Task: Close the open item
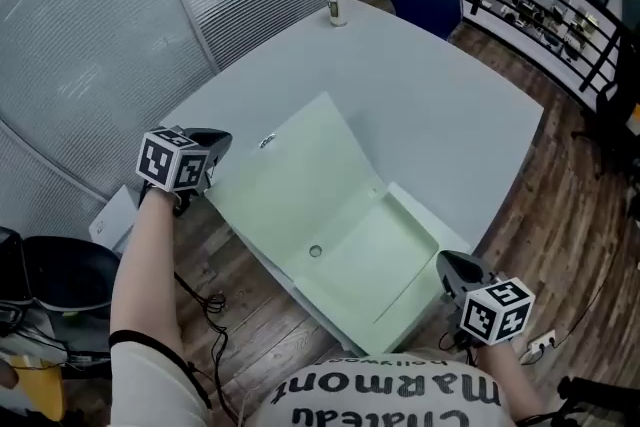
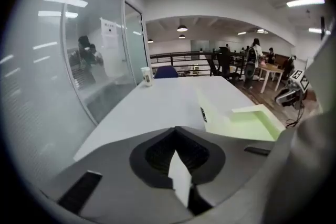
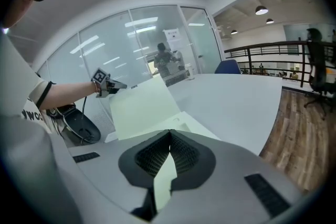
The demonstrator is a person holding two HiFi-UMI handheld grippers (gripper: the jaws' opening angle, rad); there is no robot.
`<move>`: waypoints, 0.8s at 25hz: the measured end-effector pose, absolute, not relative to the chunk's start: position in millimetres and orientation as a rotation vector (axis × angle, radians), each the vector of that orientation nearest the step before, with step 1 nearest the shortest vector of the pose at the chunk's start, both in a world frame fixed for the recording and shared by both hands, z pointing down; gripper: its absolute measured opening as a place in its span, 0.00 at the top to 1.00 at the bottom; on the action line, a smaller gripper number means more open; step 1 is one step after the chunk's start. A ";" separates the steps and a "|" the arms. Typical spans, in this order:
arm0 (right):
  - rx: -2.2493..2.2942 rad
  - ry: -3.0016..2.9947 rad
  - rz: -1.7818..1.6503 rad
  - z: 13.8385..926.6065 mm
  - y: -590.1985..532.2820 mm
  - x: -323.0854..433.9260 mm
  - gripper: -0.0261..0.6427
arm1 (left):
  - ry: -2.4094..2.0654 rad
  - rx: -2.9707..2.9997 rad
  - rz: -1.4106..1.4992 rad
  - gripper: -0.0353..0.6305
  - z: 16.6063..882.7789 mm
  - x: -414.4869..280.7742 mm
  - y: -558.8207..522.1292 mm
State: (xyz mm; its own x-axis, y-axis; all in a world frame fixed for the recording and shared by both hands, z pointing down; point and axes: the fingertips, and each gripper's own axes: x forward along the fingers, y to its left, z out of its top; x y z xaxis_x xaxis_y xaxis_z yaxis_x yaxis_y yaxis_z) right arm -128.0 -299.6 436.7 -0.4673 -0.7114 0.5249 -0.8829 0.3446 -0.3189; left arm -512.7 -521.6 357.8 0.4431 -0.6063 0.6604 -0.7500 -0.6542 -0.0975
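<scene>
A pale green box folder [image 1: 372, 260] lies open at the near edge of the white table [image 1: 430, 105]. Its big lid [image 1: 290, 177] is tilted up toward the left, and a small round button [image 1: 315, 252] sits near the hinge. My left gripper [image 1: 215, 147] is shut just off the lid's left corner; in the left gripper view the folder [image 2: 247, 123] lies to the right of the jaws. My right gripper [image 1: 447, 263] is shut at the tray's near right corner, and the green folder [image 3: 142, 105] fills the right gripper view ahead of its jaws.
A paper cup [image 1: 336, 1] stands at the table's far edge beside a blue chair [image 1: 427, 0]. Glass walls with blinds [image 1: 90, 45] run along the left. A black chair [image 1: 55, 275] and cables sit on the wooden floor [image 1: 560, 215].
</scene>
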 end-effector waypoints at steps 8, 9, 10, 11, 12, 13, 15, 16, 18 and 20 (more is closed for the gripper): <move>1.468 -2.272 0.845 441.4 -285.5 -107.7 0.96 | -0.801 2.380 1.222 0.96 385.4 -480.7 -510.2; 1.473 -2.273 0.846 440.7 -285.6 -106.4 0.96 | -0.781 2.375 1.237 0.96 384.7 -477.4 -508.4; 1.475 -2.275 0.847 440.1 -285.8 -106.0 0.96 | -0.764 2.369 1.247 0.96 384.5 -475.3 -506.7; 1.474 -2.278 0.847 440.1 -285.8 -106.1 0.96 | -0.747 2.363 1.257 0.96 384.7 -474.2 -504.7; 1.472 -2.282 0.845 440.9 -285.6 -106.2 0.96 | -0.732 2.360 1.266 0.96 384.6 -472.9 -502.4; 1.470 -2.285 0.842 442.6 -285.5 -105.6 0.96 | -0.715 2.360 1.276 0.96 383.7 -470.8 -499.8; 1.468 -2.290 0.844 448.1 -285.3 -103.0 0.96 | -0.681 2.374 1.299 0.96 380.4 -463.4 -493.9; 1.464 -2.296 0.854 451.2 -284.9 -101.6 0.96 | -0.664 2.385 1.310 0.96 378.1 -458.5 -489.6; 1.447 -2.314 0.878 455.1 -284.6 -98.5 0.96 | -0.635 2.405 1.330 0.96 371.4 -446.5 -478.0; 1.427 -2.339 0.883 454.3 -285.7 -92.6 0.96 | -0.618 2.432 1.345 0.96 362.3 -428.6 -465.9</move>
